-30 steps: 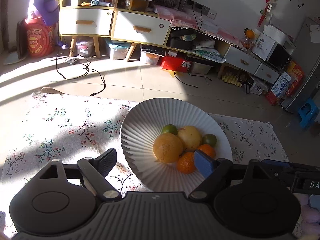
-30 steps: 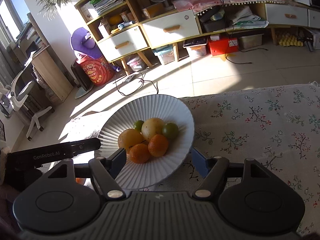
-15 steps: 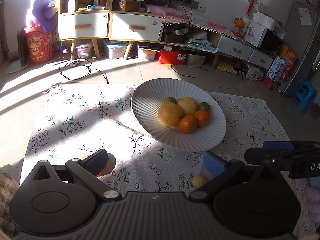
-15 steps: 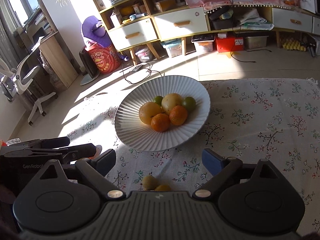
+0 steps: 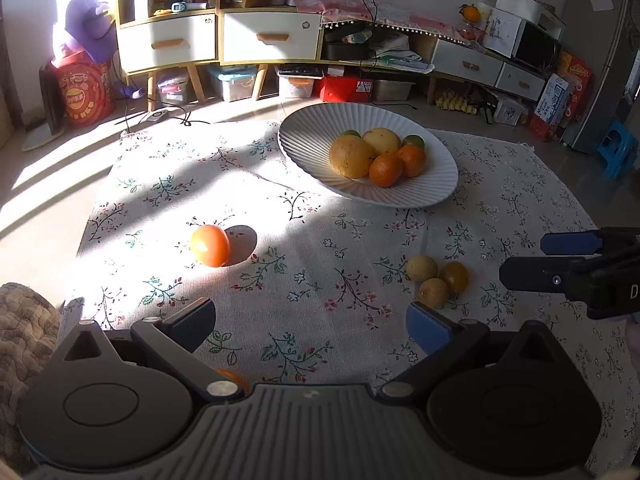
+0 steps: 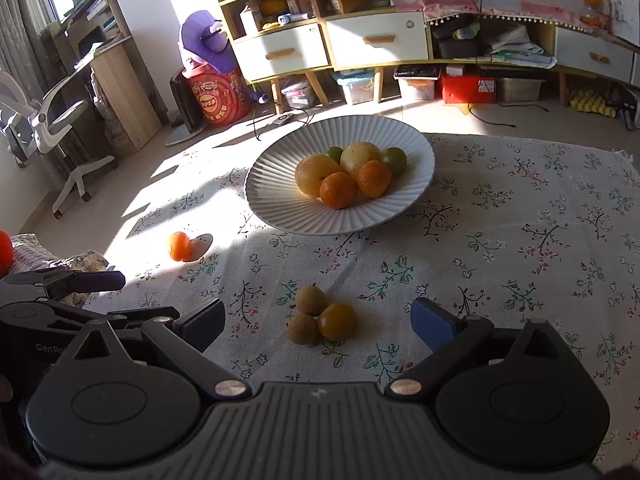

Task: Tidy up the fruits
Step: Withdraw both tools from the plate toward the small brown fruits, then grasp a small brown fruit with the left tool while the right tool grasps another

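A white ribbed plate stands at the far side of the floral cloth and holds several fruits: oranges, yellow fruits and green limes. A loose orange lies in sunlight on the left. Three small yellow-brown fruits lie together near the front. My left gripper is open and empty, near the front edge. My right gripper is open and empty, just behind the three small fruits; it also shows in the left wrist view.
The floral tablecloth covers a low table. Behind it are a tiled floor, cabinets with drawers, a red box and cables. A quilted cushion lies at the left front corner. An office chair stands far left.
Both grippers have pulled back and away from the plate, which now rests on the cloth. The loose orange and the three small fruits have come into view.
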Demonstrator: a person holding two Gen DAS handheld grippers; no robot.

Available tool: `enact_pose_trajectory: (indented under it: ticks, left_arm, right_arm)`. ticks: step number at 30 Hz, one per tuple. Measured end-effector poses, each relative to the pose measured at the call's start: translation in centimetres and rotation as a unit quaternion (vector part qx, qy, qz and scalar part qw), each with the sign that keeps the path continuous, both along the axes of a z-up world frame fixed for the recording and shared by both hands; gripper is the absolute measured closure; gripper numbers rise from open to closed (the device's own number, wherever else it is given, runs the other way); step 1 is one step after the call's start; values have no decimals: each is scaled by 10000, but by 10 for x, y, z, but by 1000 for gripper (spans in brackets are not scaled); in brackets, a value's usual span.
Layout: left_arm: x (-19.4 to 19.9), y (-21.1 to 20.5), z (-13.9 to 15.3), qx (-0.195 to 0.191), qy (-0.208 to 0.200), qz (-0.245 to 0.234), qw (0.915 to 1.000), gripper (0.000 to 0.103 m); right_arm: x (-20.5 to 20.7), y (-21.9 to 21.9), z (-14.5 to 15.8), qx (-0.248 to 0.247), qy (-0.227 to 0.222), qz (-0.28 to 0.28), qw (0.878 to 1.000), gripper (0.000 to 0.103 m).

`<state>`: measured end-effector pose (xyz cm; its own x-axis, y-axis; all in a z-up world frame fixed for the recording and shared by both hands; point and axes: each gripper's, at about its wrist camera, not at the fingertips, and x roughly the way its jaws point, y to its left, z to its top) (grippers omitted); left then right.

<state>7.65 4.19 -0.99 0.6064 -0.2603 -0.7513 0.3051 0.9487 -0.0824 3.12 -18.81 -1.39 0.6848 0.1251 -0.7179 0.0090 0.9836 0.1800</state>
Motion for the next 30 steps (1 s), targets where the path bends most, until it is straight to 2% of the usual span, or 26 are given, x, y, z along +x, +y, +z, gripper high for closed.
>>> enact_pose_trajectory:
  ticks: [8,19,25,30]
  left_arm:
    - [-23,8,-3,-6,-27,-127,9999,10]
    - [-50,0,-24,121,-296,-856,9958,10]
    - [-55,-3,-35,157,-407,-1075,9932,10]
    - [-54,-1,-43,60,-265,-1039,9942,11]
  right_arm:
    - [-17,4,-5,-1,-57,68,10000,2]
    - [-41,12,-19,-337,-284,370,9983,2]
    - [-59,26,-35,-754,-471,833,9926,1]
    - [-67,30,-46,-773,-392,1117,9900,2]
